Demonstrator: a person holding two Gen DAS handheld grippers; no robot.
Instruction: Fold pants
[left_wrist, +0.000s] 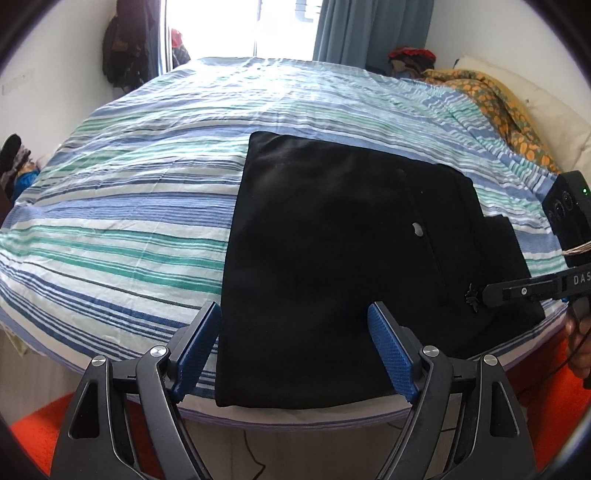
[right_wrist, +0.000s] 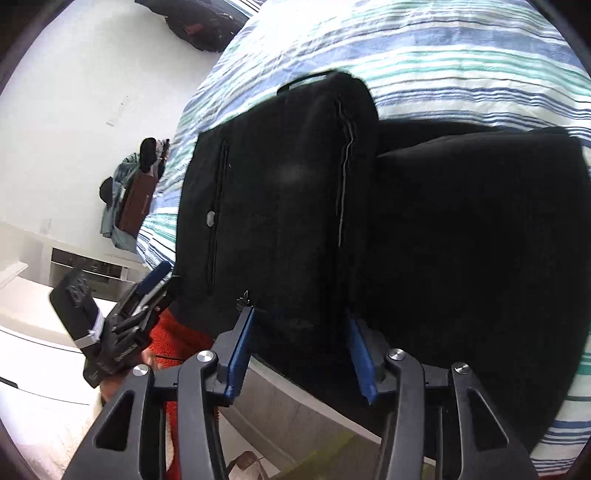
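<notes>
Black pants (left_wrist: 332, 240) lie folded into a flat rectangle on the striped bed (left_wrist: 147, 184), their near edge hanging over the bed's front edge. My left gripper (left_wrist: 295, 332) stands open wide, its blue pads (left_wrist: 201, 350) on either side of the pants' near left part, not pressing on the cloth. My right gripper (right_wrist: 301, 332) is open too, with the pants (right_wrist: 288, 203) lying between and beyond its fingers at the bed's (right_wrist: 443, 55) edge. Each gripper shows in the other's view: the right gripper (left_wrist: 495, 291) at the pants' right end, the left gripper (right_wrist: 159, 280) at the left.
An orange patterned blanket (left_wrist: 498, 99) and a pillow (left_wrist: 554, 110) lie at the bed's far right. A dark bag (left_wrist: 125, 48) hangs on the wall by the window. An orange-red rug (left_wrist: 37, 424) covers the floor below. Clothes (right_wrist: 129, 199) are piled beside the bed.
</notes>
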